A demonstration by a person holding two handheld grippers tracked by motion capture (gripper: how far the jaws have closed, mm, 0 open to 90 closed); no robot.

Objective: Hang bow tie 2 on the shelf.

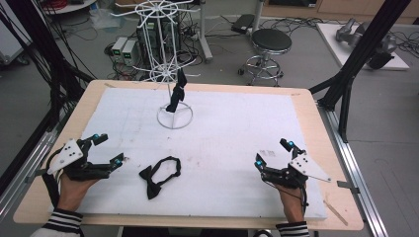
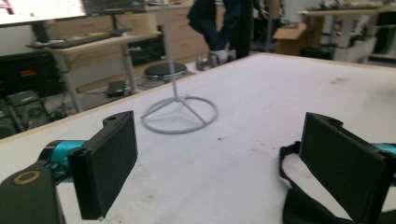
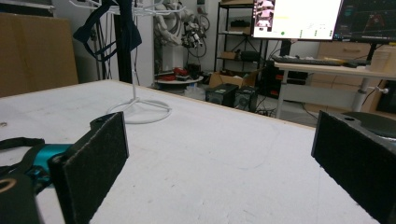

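both grippers, left [image 1: 112, 148] and right [image 1: 272, 152], fingers spread, low in frame. bow tie [image 1: 159, 176] between them looks soft, light, floppy; i'd pinch its knot, not the strap.

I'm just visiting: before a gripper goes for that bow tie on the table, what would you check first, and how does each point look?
1. Left gripper open: ok, jaws apart.
2. Right gripper open: ok.
3. Bow tie free on the table: ok, nothing lies on it.
4. Path from left gripper to bow tie clear: ok.
5. Rack upright: ok, one dark tie already hanging.
6. Strap untangled: cannot tell.
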